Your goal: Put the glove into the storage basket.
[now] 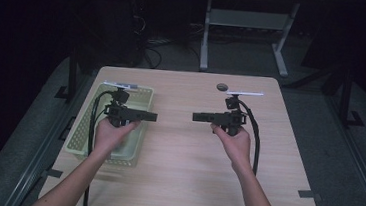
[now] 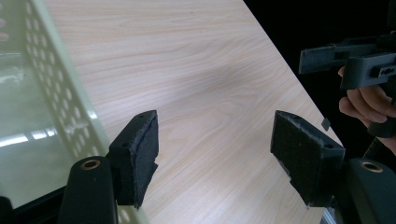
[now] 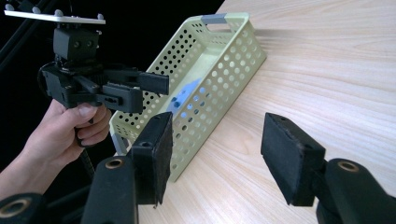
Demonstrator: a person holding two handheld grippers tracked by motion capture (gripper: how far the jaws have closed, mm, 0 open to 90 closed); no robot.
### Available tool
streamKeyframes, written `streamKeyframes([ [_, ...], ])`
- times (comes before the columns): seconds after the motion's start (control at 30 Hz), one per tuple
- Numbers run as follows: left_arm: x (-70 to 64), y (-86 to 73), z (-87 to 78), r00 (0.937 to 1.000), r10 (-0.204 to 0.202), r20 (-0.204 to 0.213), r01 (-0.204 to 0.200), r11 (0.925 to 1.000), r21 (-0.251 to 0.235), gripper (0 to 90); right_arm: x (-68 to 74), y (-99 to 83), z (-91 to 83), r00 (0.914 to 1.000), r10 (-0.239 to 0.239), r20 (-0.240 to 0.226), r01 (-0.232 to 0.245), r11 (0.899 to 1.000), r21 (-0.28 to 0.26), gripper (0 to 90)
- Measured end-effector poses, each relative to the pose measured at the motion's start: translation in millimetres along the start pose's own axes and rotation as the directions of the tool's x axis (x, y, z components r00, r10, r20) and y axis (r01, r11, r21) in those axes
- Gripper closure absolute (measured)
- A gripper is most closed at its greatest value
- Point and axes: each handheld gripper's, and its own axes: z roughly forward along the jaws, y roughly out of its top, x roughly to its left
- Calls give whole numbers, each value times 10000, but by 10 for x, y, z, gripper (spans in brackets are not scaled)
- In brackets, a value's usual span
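Standing by the table: the person has both grippers held up and pointing at each other across the wooden table (image 1: 182, 148). The left gripper (image 1: 150, 116) hovers over the pale green perforated basket (image 1: 84, 133), which sits along the left edge of the table. Its jaws are spread wide with nothing between them (the left gripper view has bare wood in the gap). The right gripper (image 1: 196, 116) hangs over the middle of the table, well apart from the basket, jaws also spread and holding nothing. In the right gripper view there's something blue (image 3: 184, 98) lying on the basket floor, can't tell what it is. A small dark round thing (image 1: 222, 87) sits near the far edge.
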Motion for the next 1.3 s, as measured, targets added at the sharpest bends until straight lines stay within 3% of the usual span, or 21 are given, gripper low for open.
streamKeyframes([
  [1.3,-293,-70,401,9971,435,624,-465,9978,465,275,-273,-216,-481,9979,475,430,-458,9981,-407,399],
])
